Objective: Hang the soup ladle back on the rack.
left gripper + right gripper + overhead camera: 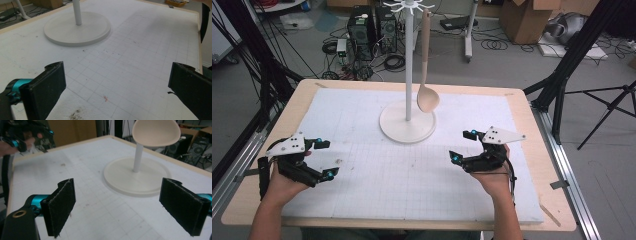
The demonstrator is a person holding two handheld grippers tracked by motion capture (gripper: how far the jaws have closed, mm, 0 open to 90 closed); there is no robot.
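Spoon hung from the rack; both grippers (fingers spread, empty) rested apart on the desk. Best grasped at the handle, lifted clear.

counter: light wood, under my white gridded mat, which has dark specks and a small red mark
floor behind: grey, with black computer towers, loose cables, cardboard boxes
right side: black tripod legs
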